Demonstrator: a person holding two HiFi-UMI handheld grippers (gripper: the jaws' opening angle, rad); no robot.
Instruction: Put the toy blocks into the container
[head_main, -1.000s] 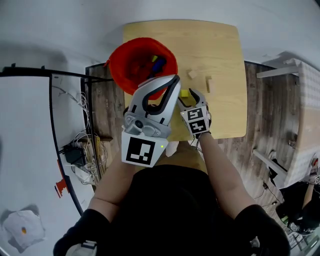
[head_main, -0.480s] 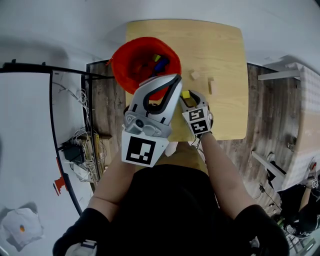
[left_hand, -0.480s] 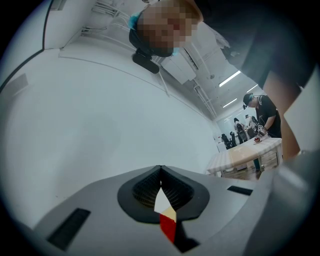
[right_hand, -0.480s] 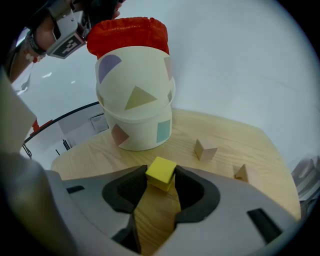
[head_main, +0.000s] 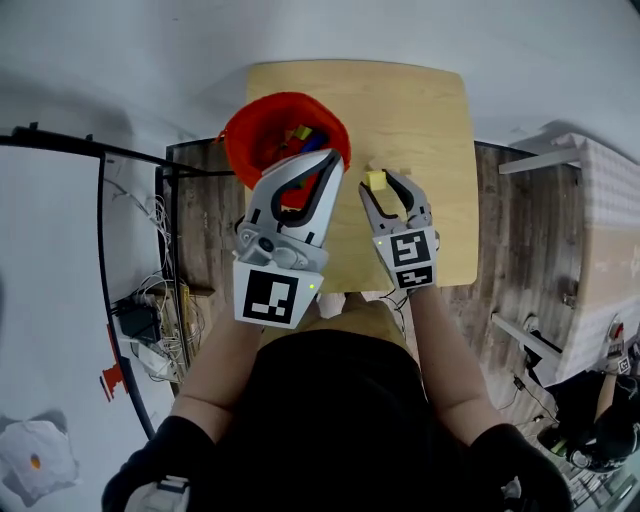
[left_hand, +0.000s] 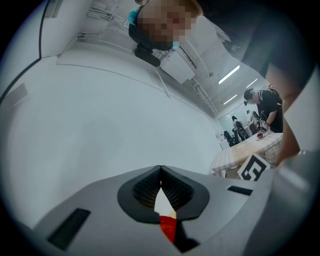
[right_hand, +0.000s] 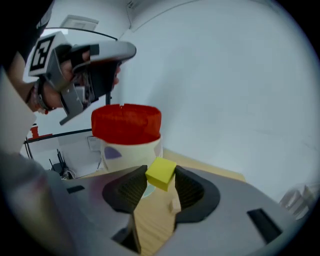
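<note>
Right jaws: having just been closing, the right gripper (right_hand: 160, 176) is clamped on a yellow cube block (right_hand: 161, 171), which is held tilted between the pads, clear of the table.
Left jaws: the left gripper (left_hand: 160, 172) is pressed shut, with nothing held.
Container: the red-lined container (head_main: 238, 140) is set at the table's far left, under the left gripper; coloured blocks (head_main: 301, 134) are seen inside.
Table: a small plain wooden block (right_hand: 174, 204) is seen lying on the light wooden table (head_main: 425, 110), below the right jaws.

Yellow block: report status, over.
Right hand-held gripper jaws just closed on yellow block, off the table. Left hand-held gripper shut, empty, above near rim of red container, may crowd the drop.
</note>
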